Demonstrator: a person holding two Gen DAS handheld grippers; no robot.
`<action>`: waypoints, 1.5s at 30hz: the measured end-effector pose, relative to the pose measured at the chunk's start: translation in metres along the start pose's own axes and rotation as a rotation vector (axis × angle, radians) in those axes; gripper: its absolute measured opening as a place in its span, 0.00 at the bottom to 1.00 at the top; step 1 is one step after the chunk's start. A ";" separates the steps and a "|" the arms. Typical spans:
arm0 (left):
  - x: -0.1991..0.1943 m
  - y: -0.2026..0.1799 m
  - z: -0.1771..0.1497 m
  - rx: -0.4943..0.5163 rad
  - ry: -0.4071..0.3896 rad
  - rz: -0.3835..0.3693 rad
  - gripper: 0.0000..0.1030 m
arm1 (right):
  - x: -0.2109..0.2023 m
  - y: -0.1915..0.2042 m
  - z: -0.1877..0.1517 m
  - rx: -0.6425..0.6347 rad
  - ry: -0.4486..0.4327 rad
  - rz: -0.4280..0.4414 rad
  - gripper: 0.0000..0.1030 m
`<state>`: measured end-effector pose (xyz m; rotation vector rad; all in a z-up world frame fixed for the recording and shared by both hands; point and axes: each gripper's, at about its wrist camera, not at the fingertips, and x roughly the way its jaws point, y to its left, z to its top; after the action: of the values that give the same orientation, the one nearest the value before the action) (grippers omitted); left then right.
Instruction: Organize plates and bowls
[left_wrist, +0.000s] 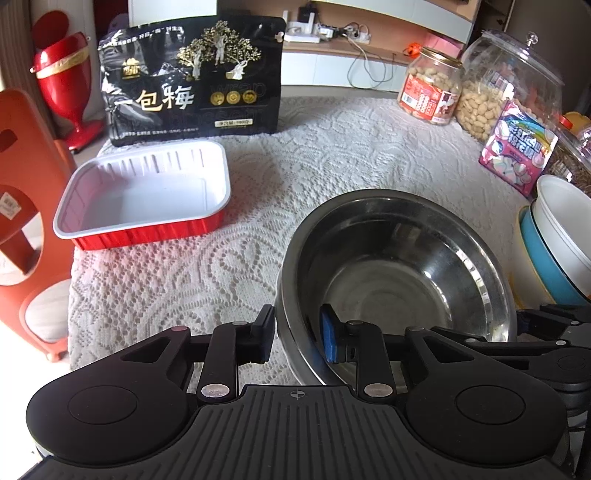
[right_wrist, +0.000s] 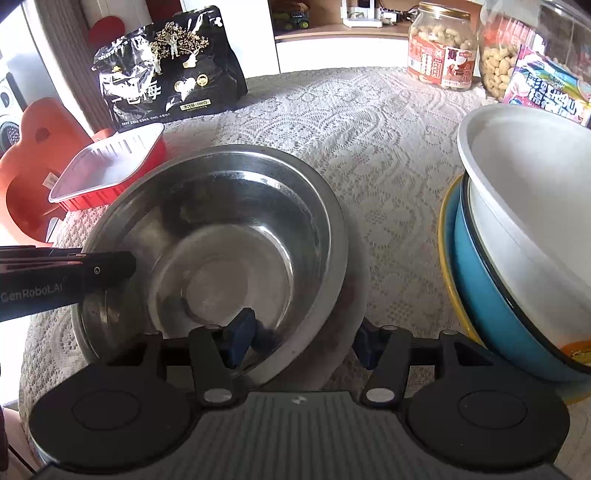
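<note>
Now, bowl: steel bowl (left_wrist: 399, 266) on table (left_wrist: 258, 184), rim between both gripper pairs.
Handling: likely stiff, light, slippery; thin rim best.
Left hand-held gripper (left_wrist: 299, 338): narrow, straddling rim, contact unclear.
Right hand-held gripper (right_wrist: 303, 341): wider, straddling near rim, not touching.
Room: stacked bowls (right_wrist: 517, 240) close right; red tray (left_wrist: 144, 192) left.

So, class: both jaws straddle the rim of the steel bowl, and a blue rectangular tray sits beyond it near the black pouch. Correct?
Not quite. The tray is red outside, white inside, not blue; the left wrist view shows it. It does sit beyond the steel bowl, near the black pouch.
</note>
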<state>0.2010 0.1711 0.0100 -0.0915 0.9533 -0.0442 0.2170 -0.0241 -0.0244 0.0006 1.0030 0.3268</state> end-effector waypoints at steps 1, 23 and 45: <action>0.000 0.000 0.000 0.000 0.000 0.000 0.28 | -0.001 0.001 -0.001 0.001 0.002 0.000 0.54; -0.005 0.009 0.004 -0.023 -0.024 0.007 0.31 | -0.024 0.002 -0.011 0.004 0.015 0.106 0.55; -0.085 -0.115 0.016 -0.081 -0.302 -0.309 0.17 | -0.166 -0.197 0.027 -0.104 -0.459 -0.034 0.75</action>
<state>0.1652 0.0644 0.0988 -0.3114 0.6324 -0.2697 0.2101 -0.2529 0.0980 -0.0339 0.5300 0.3287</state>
